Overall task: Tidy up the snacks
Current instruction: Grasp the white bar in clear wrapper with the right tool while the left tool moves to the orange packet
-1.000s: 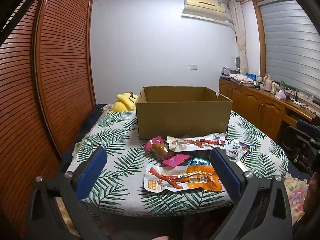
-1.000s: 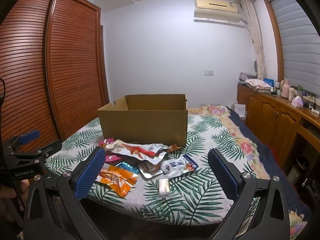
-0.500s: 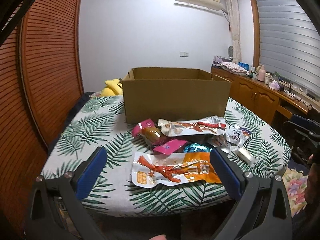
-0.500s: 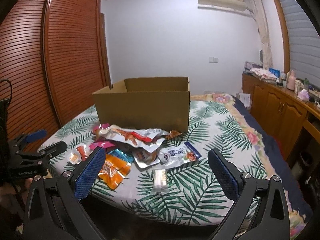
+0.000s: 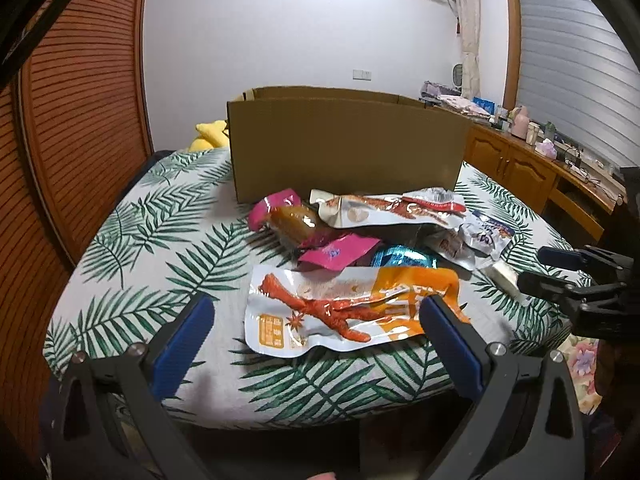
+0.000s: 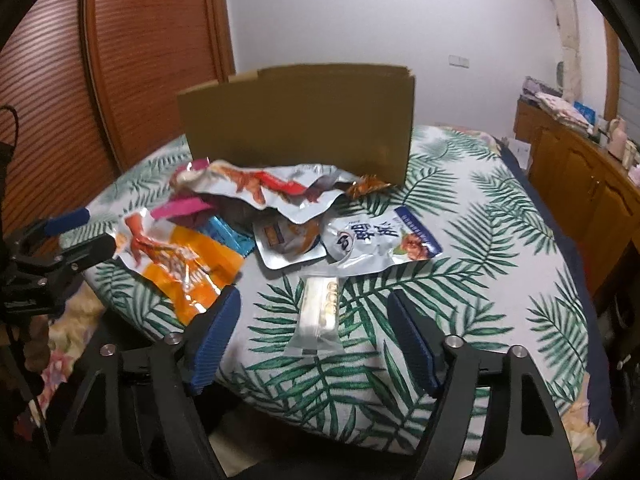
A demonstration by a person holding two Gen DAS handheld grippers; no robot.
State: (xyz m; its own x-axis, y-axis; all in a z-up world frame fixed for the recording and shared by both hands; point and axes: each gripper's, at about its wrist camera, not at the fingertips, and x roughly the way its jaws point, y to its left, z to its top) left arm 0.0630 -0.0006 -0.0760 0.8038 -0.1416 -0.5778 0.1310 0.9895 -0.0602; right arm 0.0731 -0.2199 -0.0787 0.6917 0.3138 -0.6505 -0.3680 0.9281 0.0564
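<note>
A pile of snack packets lies on the leaf-print table (image 5: 132, 240) in front of an open cardboard box (image 5: 344, 144). My left gripper (image 5: 316, 320) is open and empty, low at the near edge, its blue fingers either side of an orange chicken-feet packet (image 5: 352, 308). My right gripper (image 6: 316, 320) is open and empty, its fingers either side of a small white bar packet (image 6: 320, 312). That view also shows the box (image 6: 300, 120), the orange packet (image 6: 180, 256) and a white-blue packet (image 6: 376, 240).
Pink packets (image 5: 336, 252), a teal packet (image 5: 400, 258) and a long silver packet (image 5: 392, 208) lie in the pile. Slatted wooden doors (image 5: 80, 100) stand on the left. A wooden cabinet (image 5: 540, 168) lines the right wall. A yellow plush (image 5: 208, 136) sits behind the box.
Both grippers have moved forward and down toward the table. The snack pile now fills more of each view. Both stay open.
</note>
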